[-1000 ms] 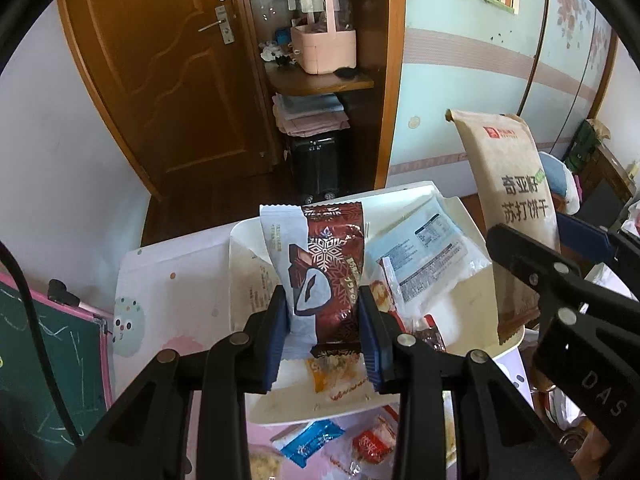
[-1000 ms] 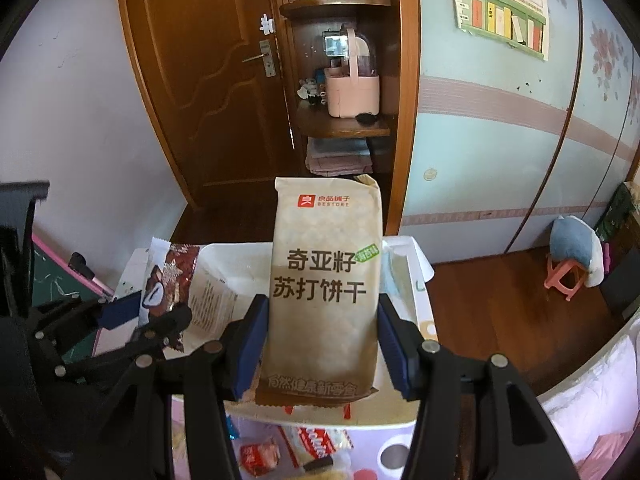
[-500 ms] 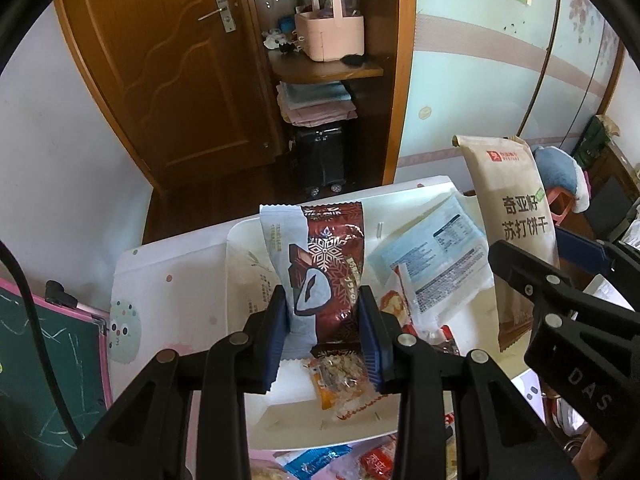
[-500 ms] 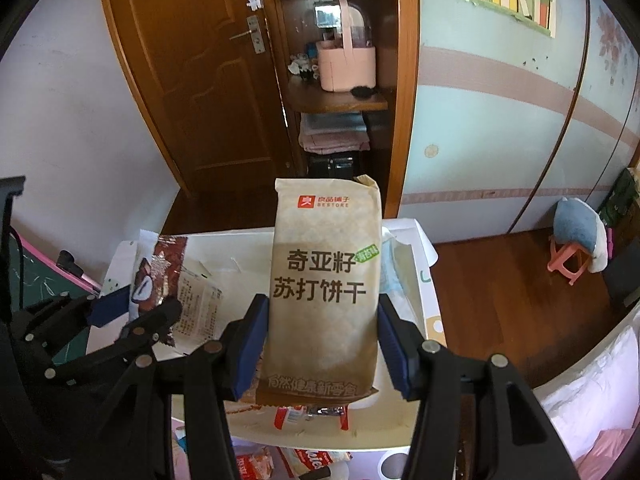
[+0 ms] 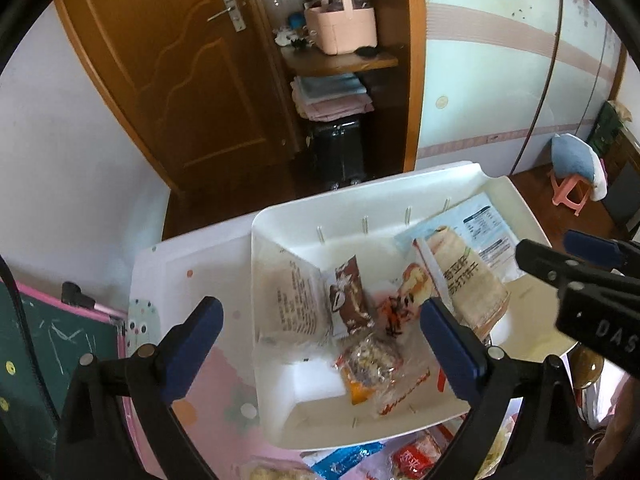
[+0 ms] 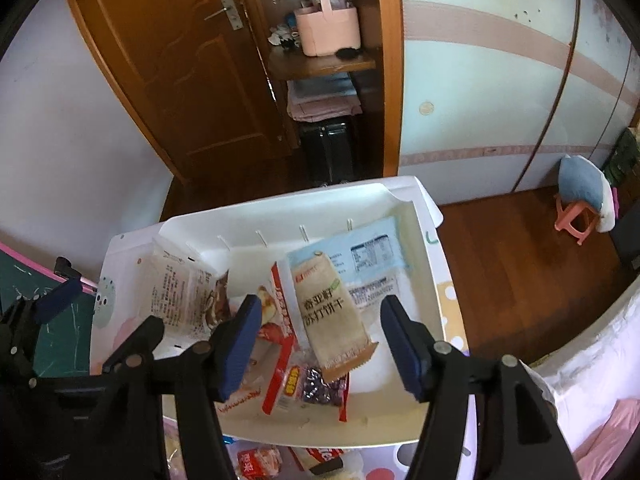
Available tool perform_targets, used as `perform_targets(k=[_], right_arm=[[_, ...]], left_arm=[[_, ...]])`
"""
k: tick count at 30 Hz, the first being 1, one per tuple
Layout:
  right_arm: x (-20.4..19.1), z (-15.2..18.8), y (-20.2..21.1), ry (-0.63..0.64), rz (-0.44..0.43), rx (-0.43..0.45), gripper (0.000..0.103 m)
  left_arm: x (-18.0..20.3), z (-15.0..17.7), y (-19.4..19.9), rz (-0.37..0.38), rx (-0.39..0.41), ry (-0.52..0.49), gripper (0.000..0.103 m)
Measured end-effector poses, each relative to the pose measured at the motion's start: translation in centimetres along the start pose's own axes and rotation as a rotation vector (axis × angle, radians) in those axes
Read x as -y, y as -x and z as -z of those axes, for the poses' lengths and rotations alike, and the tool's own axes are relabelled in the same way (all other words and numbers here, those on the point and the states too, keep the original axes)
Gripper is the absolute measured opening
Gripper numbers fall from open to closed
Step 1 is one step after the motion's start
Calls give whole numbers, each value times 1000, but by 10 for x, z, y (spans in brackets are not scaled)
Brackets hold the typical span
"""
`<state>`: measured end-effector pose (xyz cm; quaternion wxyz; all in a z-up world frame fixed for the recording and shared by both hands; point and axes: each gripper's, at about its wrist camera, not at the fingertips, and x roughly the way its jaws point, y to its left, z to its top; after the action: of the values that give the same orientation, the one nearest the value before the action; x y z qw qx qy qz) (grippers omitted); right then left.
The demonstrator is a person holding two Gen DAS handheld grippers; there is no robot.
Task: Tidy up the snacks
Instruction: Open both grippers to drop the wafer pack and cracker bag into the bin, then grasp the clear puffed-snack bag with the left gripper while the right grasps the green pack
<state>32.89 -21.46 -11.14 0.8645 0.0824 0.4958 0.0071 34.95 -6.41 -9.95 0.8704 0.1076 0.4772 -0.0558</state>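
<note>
Both sets of jaws have just been opening and grip nothing: the brown snack packet (image 5: 347,300) lies in the white bin (image 5: 360,204) beyond the left gripper (image 5: 320,344), the cracker bag (image 6: 330,316) between the right gripper (image 6: 320,344) jaws (light, crinkly, probably slippery; best pinched across the flat middle).

white bin (image 5: 280,236), beige cracker bag (image 6: 328,320)

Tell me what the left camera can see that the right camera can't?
Only the left camera shows the brown chocolate wrapper's front and the open left gripper. Only the right camera shows the open right gripper head-on, with the beige cracker bag lying loose between its blue pads. Both show the white bin, the pink basket and the blue stool cushion.
</note>
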Motion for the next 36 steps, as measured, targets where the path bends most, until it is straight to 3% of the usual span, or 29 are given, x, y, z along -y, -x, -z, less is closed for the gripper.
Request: perform_targets(k=[18,36], right_arm=[[-5,23,37,-5,-6,29,62],[-23,84,99,70,-17,58,62]], left_arm=[[-17,31,34,11,14,37,99],[-35,100,103,-3,51,94,99]])
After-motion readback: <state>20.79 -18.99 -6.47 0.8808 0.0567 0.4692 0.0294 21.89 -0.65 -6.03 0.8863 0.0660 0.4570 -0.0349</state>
